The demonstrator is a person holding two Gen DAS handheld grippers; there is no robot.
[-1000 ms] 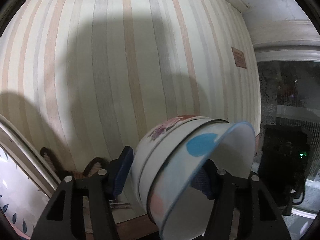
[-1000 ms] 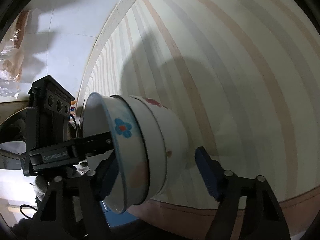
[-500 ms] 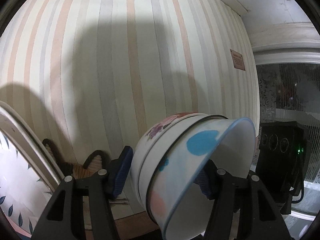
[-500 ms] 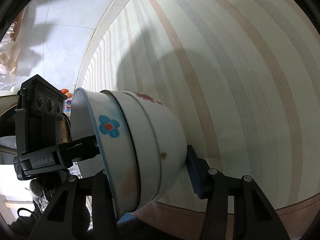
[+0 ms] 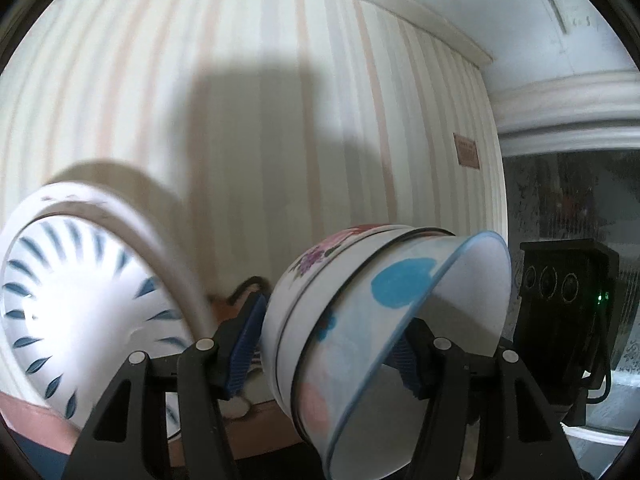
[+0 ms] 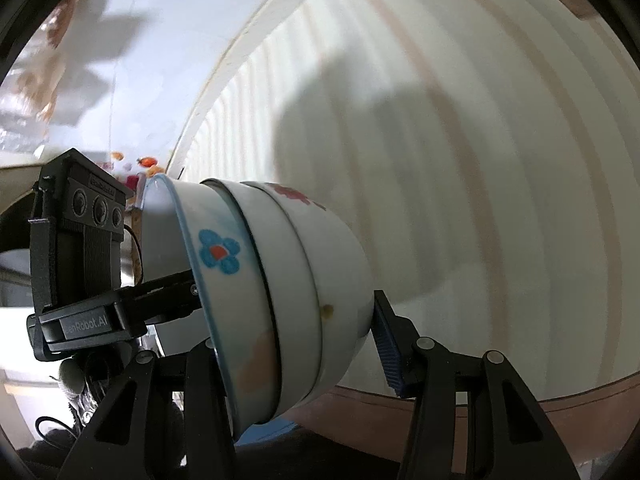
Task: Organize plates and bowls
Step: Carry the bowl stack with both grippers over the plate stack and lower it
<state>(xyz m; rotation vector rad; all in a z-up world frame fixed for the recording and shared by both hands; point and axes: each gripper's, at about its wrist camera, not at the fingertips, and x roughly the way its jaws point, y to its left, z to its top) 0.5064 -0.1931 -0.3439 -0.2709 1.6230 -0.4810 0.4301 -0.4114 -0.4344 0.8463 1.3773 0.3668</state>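
A stack of nested bowls [image 5: 360, 320] lies on its side in the air, mouth to the right. The outer bowl [image 6: 224, 264] is white with a blue rim and blue flowers. My left gripper [image 5: 326, 340] is shut on the stack, one blue pad [image 5: 248, 336] against the base and the other inside the mouth. My right gripper [image 6: 296, 340] grips it from the other side, with its blue pad [image 6: 384, 344] on the base and the near finger hidden by the rim. A white plate with blue leaves [image 5: 80, 308] stands on edge at the left, against the wall.
A striped wallpapered wall [image 5: 280, 120] fills the background close behind the bowls. A brown table edge [image 6: 520, 404] runs below. A dark wire rack [image 5: 248, 284] shows behind the left pad. Dark patterned glass [image 5: 560, 200] is at the right.
The right gripper's jaws came in onto the bowl stack's base. Both hands rose with the stack, and the blue-leaf plate came much further into the left wrist view.
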